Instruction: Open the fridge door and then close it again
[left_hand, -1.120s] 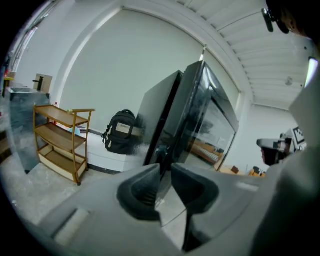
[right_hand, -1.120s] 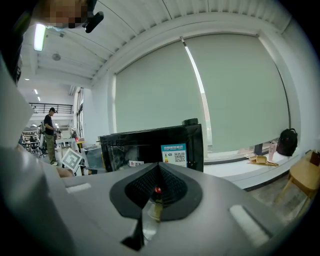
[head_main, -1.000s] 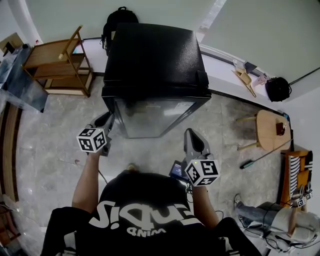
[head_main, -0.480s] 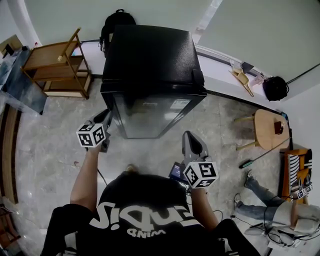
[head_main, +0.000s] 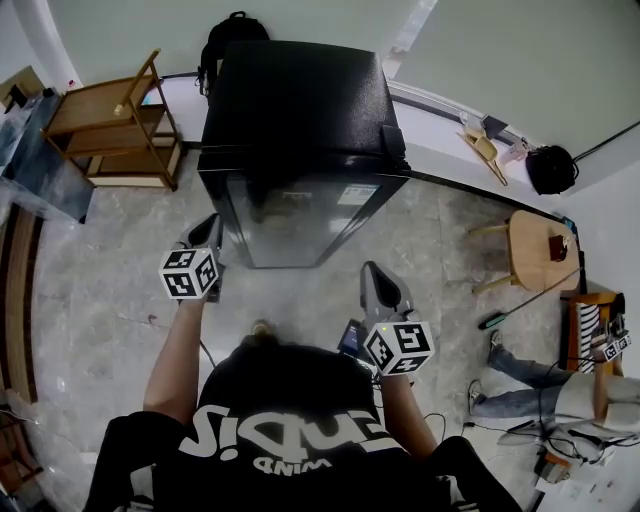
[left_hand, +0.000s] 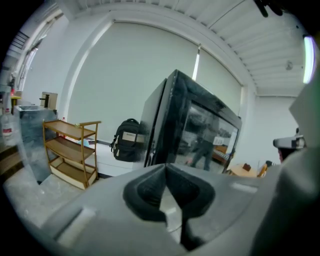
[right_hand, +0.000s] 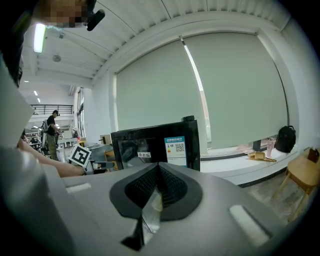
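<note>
A small black fridge (head_main: 295, 110) stands in front of me, and its glass door (head_main: 300, 215) is closed. My left gripper (head_main: 205, 232) hovers by the door's front left corner, apart from it. Its jaws have just been closing and now meet with nothing between them. The left gripper view looks past the left gripper (left_hand: 165, 167) at the fridge (left_hand: 195, 125) from its left side. My right gripper (head_main: 372, 272) is held back from the door's right half. In its own view the right gripper (right_hand: 159, 167) is shut and empty, facing the fridge (right_hand: 155, 147).
A wooden shelf rack (head_main: 115, 125) and a grey cabinet (head_main: 40, 170) stand to the left, with a black backpack (head_main: 238, 30) behind the fridge. At the right are a round wooden table (head_main: 540, 255) and a person sitting on the floor (head_main: 560, 395).
The fridge sits slightly higher in the head view, and both grippers have shifted only a little. The person on the floor at the right has stretched out a leg.
</note>
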